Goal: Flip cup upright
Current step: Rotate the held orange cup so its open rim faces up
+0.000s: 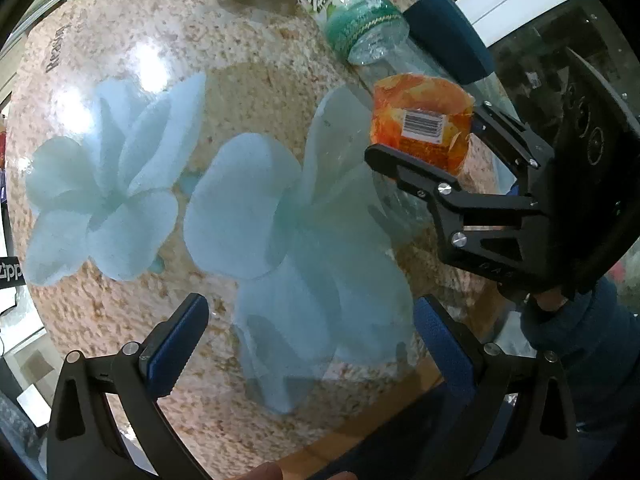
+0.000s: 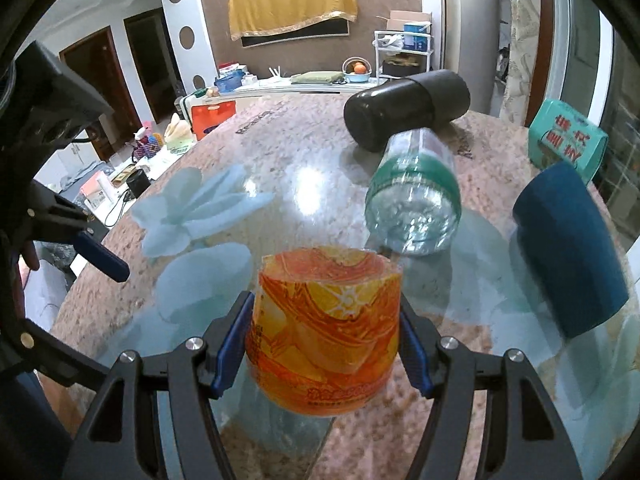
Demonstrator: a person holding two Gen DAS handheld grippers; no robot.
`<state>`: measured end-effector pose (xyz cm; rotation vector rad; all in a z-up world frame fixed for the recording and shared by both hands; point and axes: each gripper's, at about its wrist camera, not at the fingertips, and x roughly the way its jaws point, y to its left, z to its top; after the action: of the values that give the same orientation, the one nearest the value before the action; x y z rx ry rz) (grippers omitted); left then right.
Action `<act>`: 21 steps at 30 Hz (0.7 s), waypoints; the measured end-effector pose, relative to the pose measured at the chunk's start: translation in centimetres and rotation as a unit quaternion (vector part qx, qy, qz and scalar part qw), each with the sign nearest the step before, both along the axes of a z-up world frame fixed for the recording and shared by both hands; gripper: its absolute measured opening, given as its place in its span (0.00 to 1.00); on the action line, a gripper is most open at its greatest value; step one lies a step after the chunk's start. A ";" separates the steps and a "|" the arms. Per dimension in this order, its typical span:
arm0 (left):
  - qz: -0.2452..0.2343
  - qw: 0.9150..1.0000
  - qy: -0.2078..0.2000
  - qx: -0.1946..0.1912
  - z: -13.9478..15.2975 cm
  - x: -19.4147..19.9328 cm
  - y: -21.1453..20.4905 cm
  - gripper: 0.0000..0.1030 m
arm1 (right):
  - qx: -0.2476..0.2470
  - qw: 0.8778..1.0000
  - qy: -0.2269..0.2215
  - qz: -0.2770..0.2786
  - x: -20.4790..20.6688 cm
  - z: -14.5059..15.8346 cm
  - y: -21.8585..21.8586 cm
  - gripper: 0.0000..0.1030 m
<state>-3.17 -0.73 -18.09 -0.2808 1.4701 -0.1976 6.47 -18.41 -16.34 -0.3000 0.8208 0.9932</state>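
Glass over speckled stone makes this bench (image 2: pixel 280 152) slick, so lift before you turn. Your right hand-held gripper (image 2: pixel 326 344) pinches the orange cup (image 2: pixel 326 332) at the near middle, beside the clear bottle (image 2: pixel 414 204) and blue tumbler (image 2: pixel 568 256). Keep the squeeze light; thin walls likely buckle. Your left hand-held gripper (image 1: pixel 312 344) hangs spread, holding nothing.

two cups (image 2: pixel 326 332) (image 2: pixel 570 248), perhaps two bottles (image 2: pixel 414 196) (image 2: pixel 406 110)

The right claw (image 1: pixel 432 142) clamps the orange cup (image 1: pixel 422 120); the left claw (image 1: pixel 312 344) hovers agape.
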 end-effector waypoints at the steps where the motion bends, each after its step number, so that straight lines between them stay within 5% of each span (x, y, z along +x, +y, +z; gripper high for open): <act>1: -0.002 1.000 0.001 -0.001 -0.1 0.0 -0.2 1.00 | 0.004 1.000 -0.003 0.000 -0.1 0.0 -0.1 0.63; 15: -0.004 1.000 0.010 0.002 -1.1 0.0 -0.3 1.00 | -0.009 1.000 0.010 -0.004 -0.5 -0.9 0.4 0.63; 17: -0.005 1.000 0.010 0.002 -1.0 0.1 -0.3 1.00 | -0.013 1.000 0.017 -0.006 -0.4 -1.0 0.3 0.66; 21: -0.002 1.000 0.012 -0.005 -0.7 -0.2 0.1 1.00 | -0.014 0.999 0.039 -0.006 -0.3 -0.5 0.2 0.90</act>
<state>-3.33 -0.64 -18.81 -0.2903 1.4928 -0.2058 6.21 -18.19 -16.80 -0.2811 0.9079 0.9873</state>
